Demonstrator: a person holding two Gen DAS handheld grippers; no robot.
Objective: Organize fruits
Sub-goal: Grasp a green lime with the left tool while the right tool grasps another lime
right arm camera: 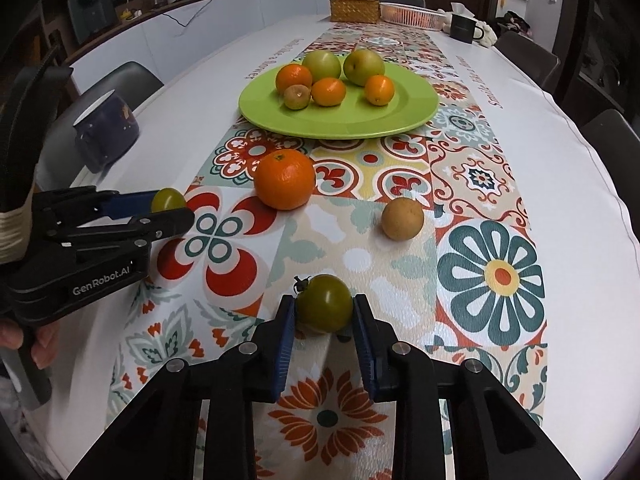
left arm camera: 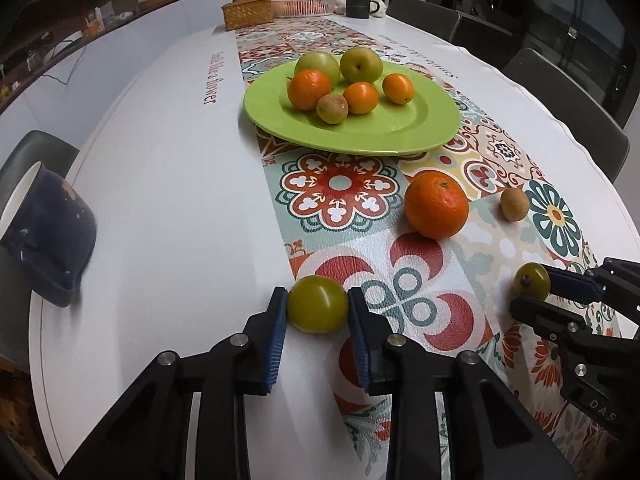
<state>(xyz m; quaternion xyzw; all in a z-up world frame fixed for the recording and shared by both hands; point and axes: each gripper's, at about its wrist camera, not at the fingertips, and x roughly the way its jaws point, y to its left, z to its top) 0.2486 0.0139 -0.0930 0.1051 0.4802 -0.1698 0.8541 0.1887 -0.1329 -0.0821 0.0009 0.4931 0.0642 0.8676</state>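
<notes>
A green plate [left arm camera: 400, 128] [right arm camera: 408, 108] in the middle of the table holds several fruits: green ones, oranges and a small brown one. My left gripper [left arm camera: 318, 306] is shut on a green fruit [left arm camera: 317, 309] at table level; it also shows in the right wrist view [right arm camera: 167, 199]. My right gripper [right arm camera: 324, 310] is shut on another green fruit [right arm camera: 325, 303], seen in the left wrist view [left arm camera: 531, 281]. A large orange [left arm camera: 436, 205] [right arm camera: 285, 179] and a small brown fruit [left arm camera: 515, 204] [right arm camera: 402, 219] lie on the patterned runner between grippers and plate.
A dark blue mug [left arm camera: 48, 236] [right arm camera: 106, 136] stands near the table's left edge. At the far end are a wicker basket [left arm camera: 247, 12], a white basket [left arm camera: 304, 5] and a dark mug [left arm camera: 360, 6]. Chairs line both sides.
</notes>
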